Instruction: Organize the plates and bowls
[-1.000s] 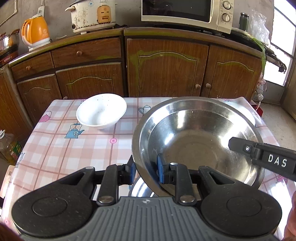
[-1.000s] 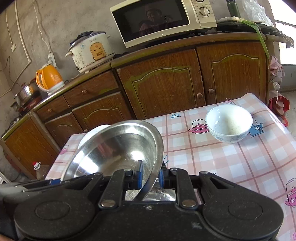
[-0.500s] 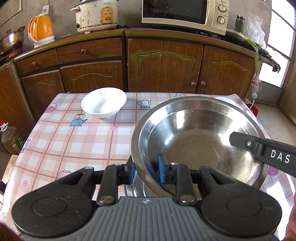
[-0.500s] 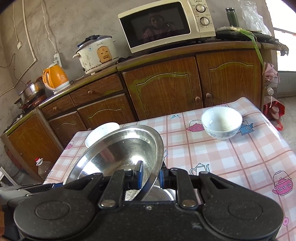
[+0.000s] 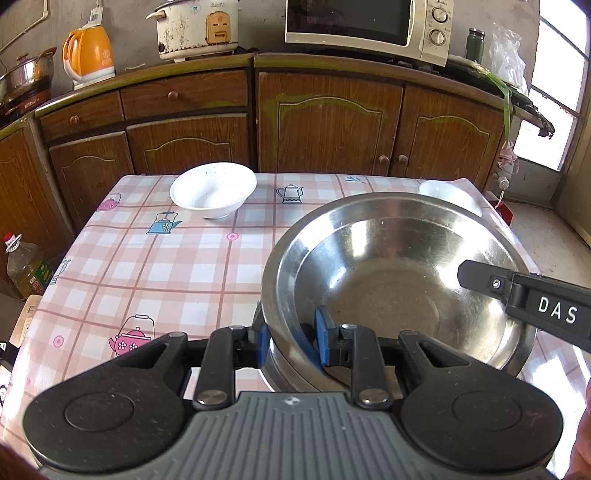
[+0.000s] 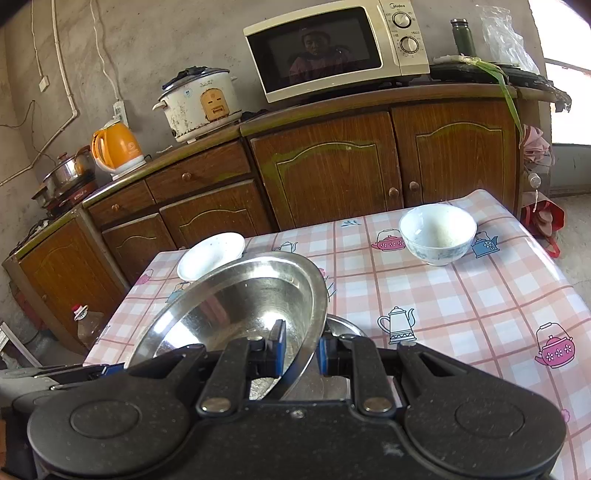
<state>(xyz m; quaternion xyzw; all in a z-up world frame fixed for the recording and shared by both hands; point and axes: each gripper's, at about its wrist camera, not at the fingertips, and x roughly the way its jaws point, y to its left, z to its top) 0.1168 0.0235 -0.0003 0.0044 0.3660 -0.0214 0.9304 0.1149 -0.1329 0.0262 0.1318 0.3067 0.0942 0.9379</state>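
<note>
A large steel bowl hangs above the checked tablecloth, gripped from both sides. My left gripper is shut on its near-left rim, one blue pad inside and one outside. My right gripper is shut on the opposite rim; its black finger shows at the right of the left wrist view. Under the held bowl sits another steel vessel, mostly hidden. A white bowl stands at the far left of the table. A blue-patterned white bowl stands at the far right.
The table ends at brown cabinets carrying an orange kettle, a rice cooker and a microwave. An oil bottle stands on the floor left of the table.
Both grippers have drawn back toward me with the steel bowl, so more tablecloth shows and the white bowls look farther away. The grips are unchanged.
</note>
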